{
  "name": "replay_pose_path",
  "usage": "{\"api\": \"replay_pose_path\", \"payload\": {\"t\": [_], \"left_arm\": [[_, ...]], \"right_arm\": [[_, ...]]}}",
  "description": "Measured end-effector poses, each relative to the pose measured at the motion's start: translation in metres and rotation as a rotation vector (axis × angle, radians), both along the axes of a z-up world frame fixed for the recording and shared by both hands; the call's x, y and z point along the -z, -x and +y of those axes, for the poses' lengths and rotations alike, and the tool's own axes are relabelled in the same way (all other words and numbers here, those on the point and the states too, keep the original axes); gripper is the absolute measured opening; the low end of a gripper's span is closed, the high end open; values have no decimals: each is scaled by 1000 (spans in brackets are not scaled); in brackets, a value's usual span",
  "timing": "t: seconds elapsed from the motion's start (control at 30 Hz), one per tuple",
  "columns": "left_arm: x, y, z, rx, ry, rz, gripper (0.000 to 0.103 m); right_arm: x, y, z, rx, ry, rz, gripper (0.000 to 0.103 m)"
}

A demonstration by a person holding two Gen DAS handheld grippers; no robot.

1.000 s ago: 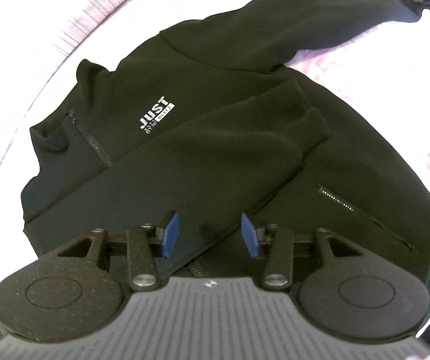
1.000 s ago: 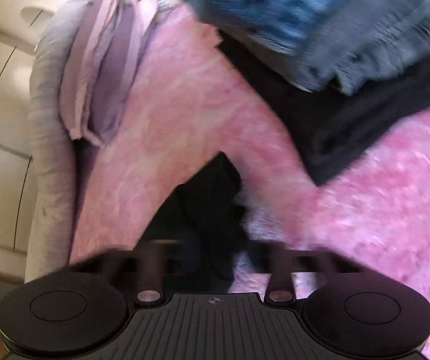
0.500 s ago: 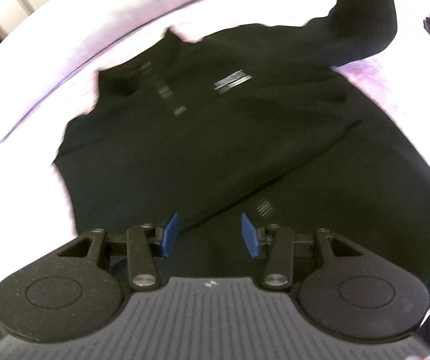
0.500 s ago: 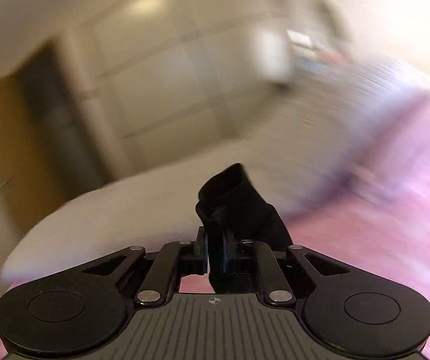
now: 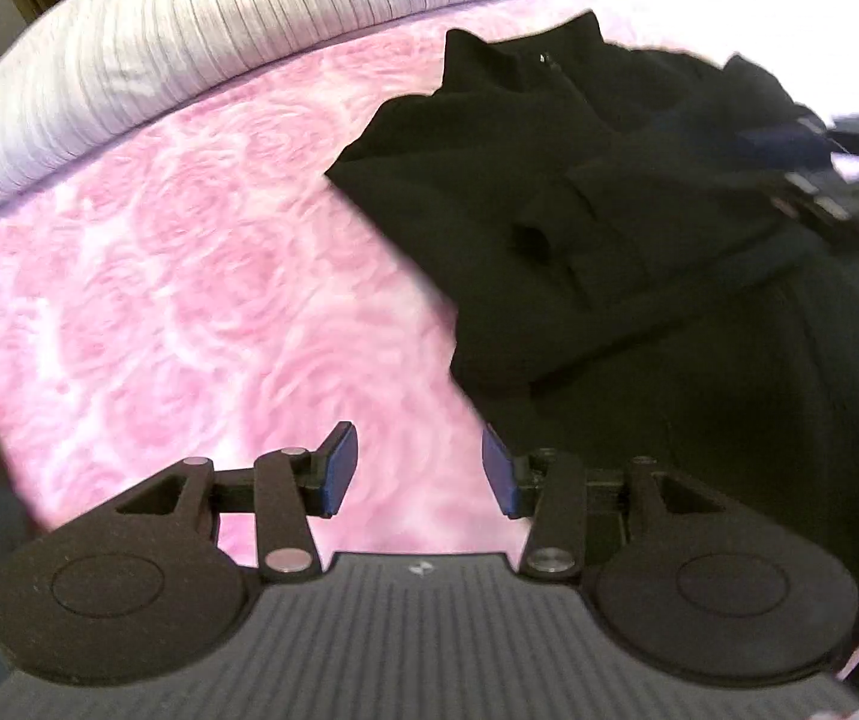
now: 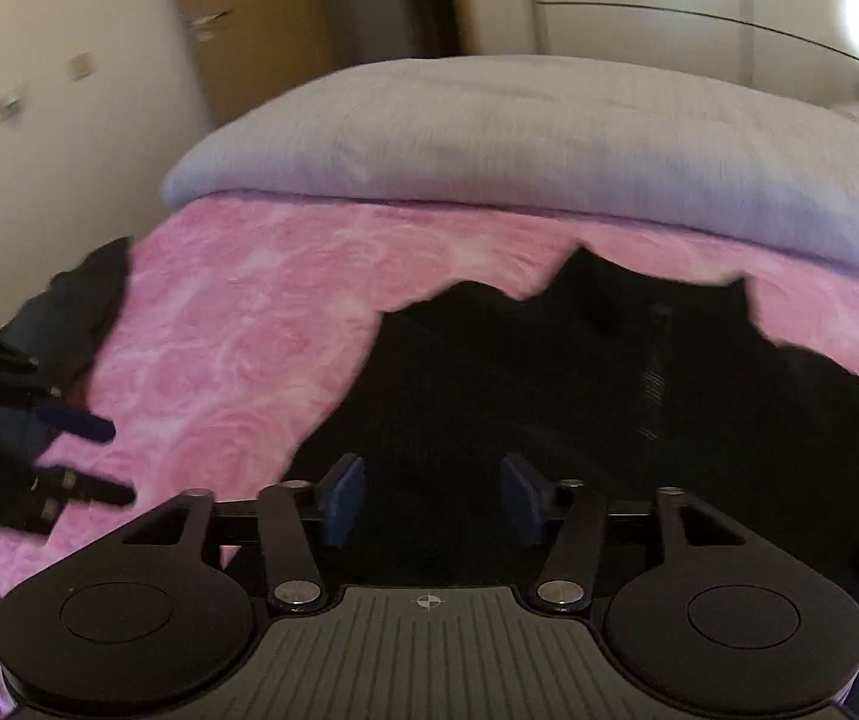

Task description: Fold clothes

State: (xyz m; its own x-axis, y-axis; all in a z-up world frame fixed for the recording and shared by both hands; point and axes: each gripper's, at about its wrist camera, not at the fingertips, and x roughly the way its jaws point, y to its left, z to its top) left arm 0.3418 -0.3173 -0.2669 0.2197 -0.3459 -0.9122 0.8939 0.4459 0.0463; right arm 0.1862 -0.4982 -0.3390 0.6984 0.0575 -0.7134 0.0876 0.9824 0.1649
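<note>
Leftmost, the left gripper hangs over bare pink rose-patterned blanket, jaws apart and empty; the black jacket lies to its right, collar toward the grey pillow. Further right, the right gripper hovers directly over the jacket's body, its jaws having just been opening, nothing between them. Both sleeves appear folded across the chest, so the garment's long axis runs collar to hem, away from the onlooker; the right hand looks the nearer for the next fold
</note>
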Motion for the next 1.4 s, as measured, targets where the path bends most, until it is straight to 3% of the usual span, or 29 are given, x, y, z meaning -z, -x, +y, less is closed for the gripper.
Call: {"api": "replay_pose_path", "payload": {"t": [0.17, 0.37, 0.43, 0.47, 0.5, 0.53, 0.63, 0.73, 0.8, 0.87, 0.97, 1.03, 1.1, 1.27, 1.4], "left_arm": [[24, -9, -62, 46, 82, 115, 42], [69, -20, -141, 91, 75, 184, 42], [84, -23, -158, 93, 37, 211, 38], [88, -22, -162, 103, 24, 223, 27], [88, -21, -164, 119, 17, 233, 14], [89, -19, -166, 134, 10, 243, 9], [51, -16, -162, 169, 108, 176, 6], [8, -25, -153, 131, 197, 103, 6], [8, -32, -152, 122, 153, 95, 6], [26, -34, -152, 127, 65, 124, 6], [57, -34, -154, 139, -57, 167, 6], [73, -35, -154, 113, -110, 198, 7], [86, -32, -154, 108, -143, 184, 9], [89, -30, -139, 93, -154, 146, 9], [66, -28, -125, 68, -81, 129, 13]], "right_arm": [[0, 44, -53, 140, 64, 97, 64], [12, 95, -136, 271, 155, 207, 66], [19, 102, -162, 288, 172, 223, 66], [23, 103, -172, 292, 179, 227, 67], [28, 101, -182, 294, 181, 223, 67], [33, 98, -193, 295, 180, 216, 68], [47, 90, -215, 292, 162, 213, 70], [61, 78, -229, 269, 154, 214, 70], [69, 71, -235, 247, 152, 200, 70], [80, 63, -243, 235, 154, 202, 70], [83, 69, -262, 355, 262, 202, 69], [84, 81, -285, 466, 197, 188, 69], [89, 89, -297, 489, 113, 200, 70], [82, 100, -295, 478, 81, 216, 71], [67, 102, -275, 549, 76, 233, 71]]}}
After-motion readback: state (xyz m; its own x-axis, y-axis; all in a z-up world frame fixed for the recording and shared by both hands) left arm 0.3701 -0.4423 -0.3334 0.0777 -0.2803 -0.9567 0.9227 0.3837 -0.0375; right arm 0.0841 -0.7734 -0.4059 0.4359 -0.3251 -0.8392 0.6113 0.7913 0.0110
